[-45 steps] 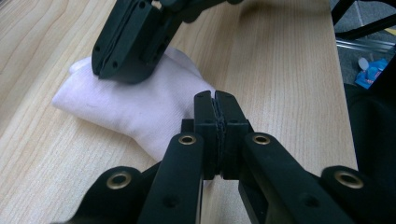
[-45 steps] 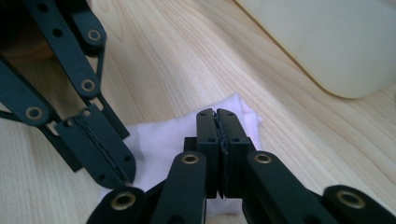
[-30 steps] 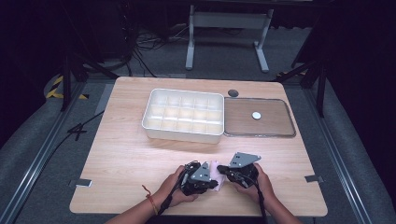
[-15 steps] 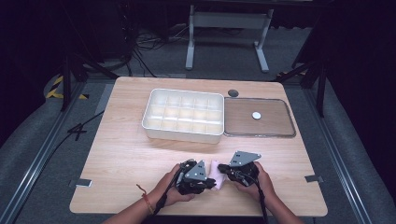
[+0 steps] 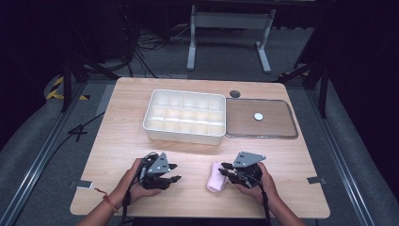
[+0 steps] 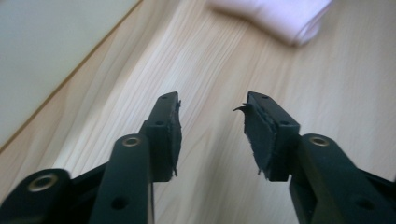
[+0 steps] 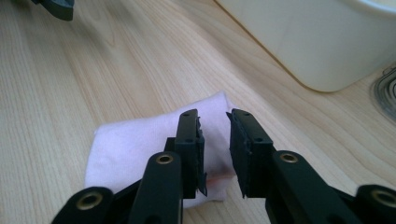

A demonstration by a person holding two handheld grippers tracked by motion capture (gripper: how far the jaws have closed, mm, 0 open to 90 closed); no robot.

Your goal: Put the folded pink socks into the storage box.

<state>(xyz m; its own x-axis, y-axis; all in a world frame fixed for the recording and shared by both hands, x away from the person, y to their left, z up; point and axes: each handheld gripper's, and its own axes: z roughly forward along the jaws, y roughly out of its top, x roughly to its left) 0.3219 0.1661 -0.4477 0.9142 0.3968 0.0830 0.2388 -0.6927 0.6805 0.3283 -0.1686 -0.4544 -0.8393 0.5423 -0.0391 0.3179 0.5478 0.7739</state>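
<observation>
A folded pale pink cloth [image 5: 215, 178] lies on the wooden table near its front edge. My right gripper [image 5: 226, 169] hovers at the cloth's right side, its tips over it. In the right gripper view the jaws [image 7: 212, 114] stand a little apart above the cloth [image 7: 135, 144], having just been opening, and the pads do not press on it. My left gripper [image 5: 175, 172] is a hand's width left of the cloth. Its jaws [image 6: 212, 100] have also just been opening and hold nothing, with the cloth [image 6: 275, 16] lying ahead of them.
A white compartment box [image 5: 184, 116] stands at the table's middle back. Beside it on the right is a flat clear-rimmed tray [image 5: 291, 128] with a small white disc [image 5: 258, 116]. A dark round knob [image 5: 235, 93] sits behind them.
The two grippers were close together at the front centre. Now the left one has drawn away to the left, both stand apart, and the pink cloth lies bare on the table.
</observation>
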